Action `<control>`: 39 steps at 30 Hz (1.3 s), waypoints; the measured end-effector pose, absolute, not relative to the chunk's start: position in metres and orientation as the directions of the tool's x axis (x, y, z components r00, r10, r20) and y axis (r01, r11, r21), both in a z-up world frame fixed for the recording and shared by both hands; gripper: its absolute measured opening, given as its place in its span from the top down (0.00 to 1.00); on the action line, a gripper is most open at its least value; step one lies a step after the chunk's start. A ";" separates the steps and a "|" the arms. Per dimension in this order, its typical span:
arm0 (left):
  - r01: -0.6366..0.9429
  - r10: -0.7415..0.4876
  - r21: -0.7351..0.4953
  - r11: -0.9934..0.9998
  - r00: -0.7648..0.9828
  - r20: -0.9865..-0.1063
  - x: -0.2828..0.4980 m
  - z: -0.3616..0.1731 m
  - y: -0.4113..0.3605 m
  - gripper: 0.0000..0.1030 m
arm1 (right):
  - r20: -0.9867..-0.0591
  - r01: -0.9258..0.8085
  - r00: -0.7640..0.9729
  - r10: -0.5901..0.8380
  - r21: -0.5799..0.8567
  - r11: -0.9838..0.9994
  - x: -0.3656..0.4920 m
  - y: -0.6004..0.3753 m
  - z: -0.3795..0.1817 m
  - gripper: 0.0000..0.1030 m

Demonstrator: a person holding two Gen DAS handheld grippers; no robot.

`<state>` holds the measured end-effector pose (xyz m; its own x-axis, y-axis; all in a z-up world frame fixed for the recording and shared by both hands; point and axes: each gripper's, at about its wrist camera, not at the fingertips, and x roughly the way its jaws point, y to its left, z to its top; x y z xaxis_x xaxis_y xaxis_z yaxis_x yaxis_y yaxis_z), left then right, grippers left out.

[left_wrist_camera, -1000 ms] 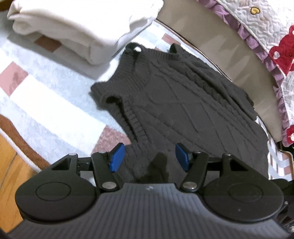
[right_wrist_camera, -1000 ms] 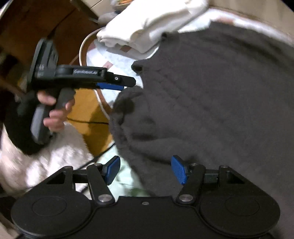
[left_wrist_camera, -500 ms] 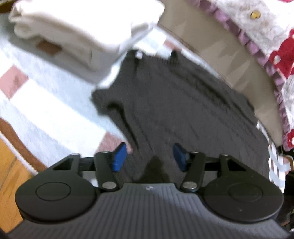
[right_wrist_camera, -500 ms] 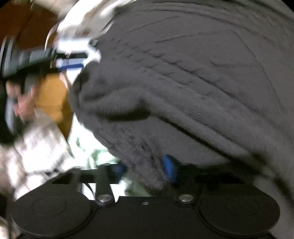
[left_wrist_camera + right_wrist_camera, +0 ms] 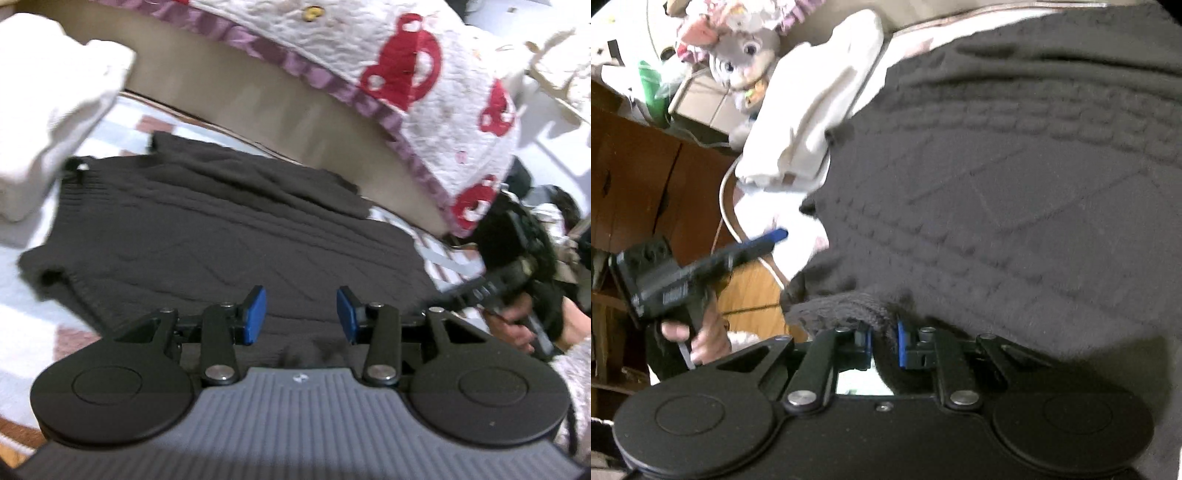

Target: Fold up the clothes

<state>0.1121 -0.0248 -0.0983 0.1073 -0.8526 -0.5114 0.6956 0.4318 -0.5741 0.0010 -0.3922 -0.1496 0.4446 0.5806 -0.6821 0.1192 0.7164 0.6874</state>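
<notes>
A dark grey cable-knit sweater (image 5: 221,236) lies spread on a pale patterned rug (image 5: 29,302). My left gripper (image 5: 301,315) hangs open just above the sweater's near hem, with nothing between its blue pads. In the right wrist view the same sweater (image 5: 1015,192) fills the frame, and my right gripper (image 5: 884,345) is shut on a bunched corner of its hem. The right gripper (image 5: 480,291) also shows in the left wrist view, held by a hand at the sweater's right edge. The left gripper (image 5: 701,266) appears in the right wrist view, off to the left.
A folded white garment (image 5: 48,110) lies on the rug left of the sweater. A quilt with red bear prints (image 5: 424,92) hangs over a bed edge behind. A plush rabbit (image 5: 742,55), wooden furniture (image 5: 646,184) and wood floor (image 5: 753,291) lie beyond the rug.
My right gripper has closed on the sweater's hem corner after moving in on it. My left gripper swung right along the hem and stayed open.
</notes>
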 end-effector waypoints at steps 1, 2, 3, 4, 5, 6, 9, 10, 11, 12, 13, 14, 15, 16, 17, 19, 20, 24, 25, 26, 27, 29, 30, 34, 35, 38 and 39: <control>0.702 -0.858 -0.574 0.420 0.102 -0.503 0.112 -0.098 -0.026 0.58 | -0.679 0.115 0.452 0.578 0.687 0.718 0.004 -0.393 -0.148 0.85; 0.713 -0.860 -0.569 0.410 0.096 -0.501 0.110 -0.097 -0.029 0.57 | -0.677 0.110 0.459 0.575 0.685 0.720 0.008 -0.393 -0.147 0.86; 0.726 -0.861 -0.563 0.395 0.080 -0.501 0.108 -0.097 -0.033 0.56 | -0.674 0.103 0.465 0.574 0.685 0.721 0.011 -0.393 -0.145 0.86; 0.740 -0.861 -0.557 0.377 0.058 -0.505 0.105 -0.098 -0.038 0.54 | -0.669 0.095 0.470 0.576 0.687 0.721 0.013 -0.394 -0.142 0.86; 0.756 -0.858 -0.548 0.358 0.035 -0.512 0.101 -0.098 -0.044 0.50 | -0.665 0.086 0.475 0.576 0.687 0.721 0.016 -0.392 -0.140 0.86; 0.779 -0.850 -0.528 0.339 0.012 -0.527 0.096 -0.099 -0.051 0.43 | -0.661 0.078 0.481 0.577 0.687 0.722 0.021 -0.389 -0.137 0.86; 0.830 -0.792 -0.447 0.334 -0.010 -0.611 0.088 -0.106 -0.075 0.31 | -0.652 0.054 0.489 0.580 0.686 0.726 0.028 -0.388 -0.131 0.86; 0.836 -0.777 -0.419 0.355 0.014 -0.629 0.093 -0.107 -0.082 0.32 | -0.650 0.049 0.489 0.583 0.687 0.725 0.028 -0.389 -0.129 0.86; 0.841 -0.761 -0.390 0.375 0.039 -0.647 0.098 -0.107 -0.088 0.45 | -0.649 0.045 0.489 0.583 0.686 0.727 0.028 -0.390 -0.127 0.86; 0.845 -0.745 -0.361 0.395 0.065 -0.664 0.103 -0.108 -0.095 0.86 | -0.650 0.041 0.489 0.581 0.683 0.730 0.029 -0.390 -0.125 0.86; 0.848 -0.728 -0.332 0.414 0.090 -0.679 0.107 -0.108 -0.102 0.91 | -0.656 0.034 0.488 0.576 0.673 0.739 0.031 -0.391 -0.123 0.86; 0.850 -0.711 -0.301 0.432 0.115 -0.694 0.112 -0.109 -0.109 0.91 | -0.666 0.024 0.485 0.567 0.658 0.753 0.034 -0.391 -0.122 0.86; 0.851 -0.693 -0.271 0.450 0.141 -0.707 0.117 -0.109 -0.116 0.91 | -0.679 0.015 0.483 0.552 0.637 0.771 0.037 -0.392 -0.120 0.86; 0.851 -0.674 -0.240 0.467 0.167 -0.720 0.122 -0.110 -0.123 0.91 | -0.699 0.005 0.486 0.525 0.603 0.798 0.043 -0.393 -0.119 0.86; 0.848 -0.657 -0.213 0.485 0.193 -0.729 0.128 -0.110 -0.129 0.91 | -0.728 -0.003 0.496 0.473 0.543 0.839 0.049 -0.393 -0.117 0.87; 0.810 -0.614 -0.193 0.554 0.242 -0.751 0.145 -0.120 -0.133 0.91 | -0.785 -0.017 0.531 0.320 0.368 0.930 0.061 -0.390 -0.112 0.86; 0.783 -0.588 -0.186 0.593 0.264 -0.765 0.153 -0.127 -0.134 0.91 | -0.808 -0.021 0.539 0.239 0.270 0.963 0.067 -0.388 -0.114 0.85; 0.706 -0.505 -0.195 0.680 0.258 -0.824 0.175 -0.160 -0.123 0.90 | -0.855 -0.001 0.519 0.000 0.000 1.000 0.076 -0.391 -0.134 0.82; 0.688 -0.498 -0.211 0.695 0.249 -0.830 0.179 -0.166 -0.119 0.90 | -0.856 0.023 0.517 0.003 0.017 1.000 0.073 -0.396 -0.138 0.82; 0.669 -0.515 -0.246 0.702 0.237 -0.824 0.183 -0.167 -0.114 0.90 | -0.850 0.054 0.525 0.046 0.087 0.995 0.067 -0.403 -0.139 0.82; 0.651 -0.527 -0.274 0.708 0.230 -0.818 0.187 -0.165 -0.110 0.89 | -0.837 0.079 0.539 0.096 0.164 0.983 0.058 -0.408 -0.139 0.72; 0.627 -0.544 -0.301 0.718 0.237 -0.805 0.190 -0.163 -0.108 0.89 | -0.799 0.098 0.572 0.188 0.294 0.951 0.037 -0.412 -0.137 0.54; 0.622 -0.547 -0.305 0.721 0.241 -0.802 0.191 -0.162 -0.108 0.89 | -0.781 0.087 0.581 0.228 0.339 0.937 0.028 -0.411 -0.135 0.51; 0.597 -0.549 -0.316 0.738 0.257 -0.795 0.195 -0.162 -0.111 0.85 | -0.752 0.005 0.538 0.381 0.454 0.891 0.006 -0.382 -0.133 0.38; 0.597 -0.545 -0.309 0.741 0.264 -0.796 0.195 -0.162 -0.111 0.83 | -0.752 -0.025 0.518 0.408 0.463 0.886 0.003 -0.371 -0.135 0.38; 0.597 -0.529 -0.283 0.751 0.287 -0.798 0.195 -0.160 -0.109 0.75 | -0.765 -0.144 0.439 0.472 0.459 0.877 -0.001 -0.332 -0.143 0.37; 0.594 -0.528 -0.282 0.754 0.291 -0.798 0.196 -0.160 -0.107 0.73 | -0.780 -0.206 0.409 0.473 0.426 0.881 -0.003 -0.317 -0.146 0.37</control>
<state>0.1965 -0.1068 -0.1598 0.2913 -0.5278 -0.7978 0.5940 0.7536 -0.2816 -0.0025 -0.3166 -0.1458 0.4092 0.4728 -0.7804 -0.2059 0.8811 0.4258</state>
